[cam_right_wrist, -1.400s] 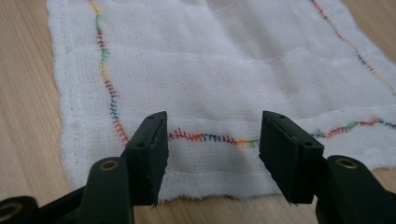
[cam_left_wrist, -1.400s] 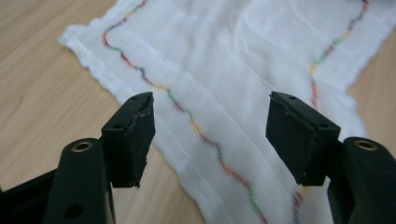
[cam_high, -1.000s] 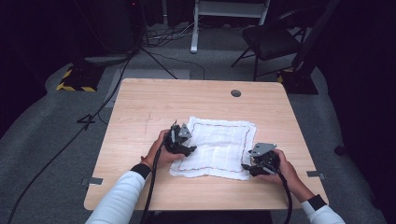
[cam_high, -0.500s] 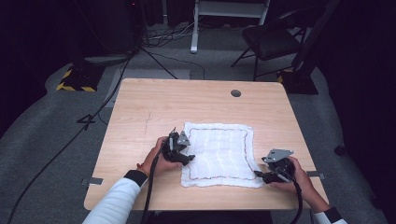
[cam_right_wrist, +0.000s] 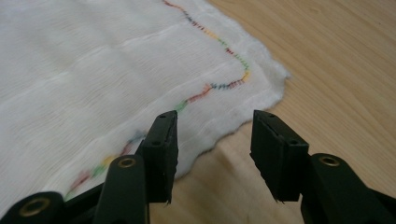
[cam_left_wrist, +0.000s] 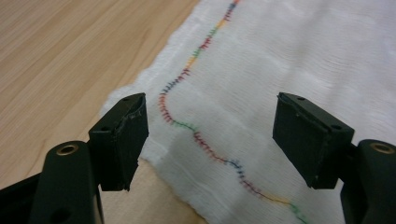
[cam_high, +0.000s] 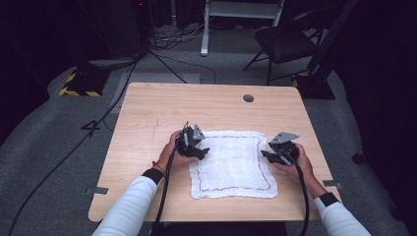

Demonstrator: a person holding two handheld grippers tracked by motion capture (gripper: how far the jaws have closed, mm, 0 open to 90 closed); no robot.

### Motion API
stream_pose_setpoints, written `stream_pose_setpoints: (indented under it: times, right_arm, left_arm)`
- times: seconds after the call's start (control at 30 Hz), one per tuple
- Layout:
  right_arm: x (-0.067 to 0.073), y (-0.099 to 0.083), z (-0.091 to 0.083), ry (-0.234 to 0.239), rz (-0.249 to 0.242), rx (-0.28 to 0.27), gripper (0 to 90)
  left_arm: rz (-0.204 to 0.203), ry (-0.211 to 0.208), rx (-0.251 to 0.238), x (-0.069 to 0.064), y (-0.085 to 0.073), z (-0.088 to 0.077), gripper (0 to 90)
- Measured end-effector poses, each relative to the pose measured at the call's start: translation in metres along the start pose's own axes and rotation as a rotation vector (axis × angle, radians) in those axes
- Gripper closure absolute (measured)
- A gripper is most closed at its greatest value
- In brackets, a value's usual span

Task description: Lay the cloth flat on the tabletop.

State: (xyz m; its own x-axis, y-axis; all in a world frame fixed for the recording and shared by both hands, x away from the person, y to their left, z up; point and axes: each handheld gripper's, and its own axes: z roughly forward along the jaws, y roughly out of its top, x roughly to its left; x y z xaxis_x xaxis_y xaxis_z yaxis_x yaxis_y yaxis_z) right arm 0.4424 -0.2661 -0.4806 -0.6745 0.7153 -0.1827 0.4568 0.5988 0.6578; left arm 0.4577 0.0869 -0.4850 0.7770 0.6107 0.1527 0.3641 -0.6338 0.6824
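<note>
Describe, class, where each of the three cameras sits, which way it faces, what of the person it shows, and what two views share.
High view: above the person's side, looking forward and down at the table; both sleeves, hands and grippers show.
Left gripper view: rides the left gripper, looking along its open jaws at the cloth.
Right gripper view: rides the right gripper, jaws apart over the cloth's edge.
Shared: both gripper views show the cloth's coloured stitching.

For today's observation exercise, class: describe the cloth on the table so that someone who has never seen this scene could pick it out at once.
Start at the light wooden table. On its near half, between the left gripper and the right gripper, the white cloth lies spread flat. A wavy line of multicoloured stitching runs just inside its edge, and its soft, crinkled weave sets it apart from the hard black grippers.
</note>
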Motion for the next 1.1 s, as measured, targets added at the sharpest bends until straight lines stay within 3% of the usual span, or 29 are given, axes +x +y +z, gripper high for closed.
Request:
stream_pose_setpoints:
  times: [0.07,0.13,0.2,0.33,0.43,0.5,0.67,0.77,0.9,1.1]
  right_arm:
    - [-0.003,0.006,0.01,-0.054,0.014,0.018,53.2]
    - [-0.007,0.01,0.018,-0.059,0.041,0.023,53.2]
    - [-0.008,0.014,0.023,-0.086,0.03,0.022,53.3]
    - [-0.016,0.021,0.03,-0.115,0.06,0.033,53.8]
    - [-0.024,0.025,0.035,-0.115,0.097,0.048,53.4]
    - [-0.026,0.027,0.038,-0.135,0.088,0.046,52.7]
    - [-0.035,0.03,0.042,-0.149,0.128,0.056,46.2]
    - [-0.034,0.028,0.04,-0.138,0.126,0.041,44.8]
    - [-0.032,0.022,0.02,-0.068,0.123,-0.03,42.6]
    - [-0.022,0.012,-0.014,-0.022,0.083,-0.083,39.6]
  left_arm:
    - [-0.004,0.013,0.014,0.004,0.0,0.004,27.4]
    - [-0.004,0.028,0.024,0.007,0.0,0.007,27.4]
    - [-0.01,0.033,0.036,0.011,0.0,0.011,26.9]
    - [-0.004,0.065,0.033,0.016,0.002,0.015,25.0]
    - [-0.039,0.069,0.049,0.025,0.005,0.019,24.2]
    - [-0.063,0.076,0.046,0.031,0.006,0.023,24.1]
    - [-0.121,0.071,0.039,0.04,0.006,0.027,22.3]
    - [-0.126,0.051,0.024,0.039,0.005,0.019,23.7]
    - [-0.099,0.041,-0.002,0.034,0.002,-0.005,23.5]
    - [-0.063,0.003,0.0,0.02,-0.024,-0.038,22.5]
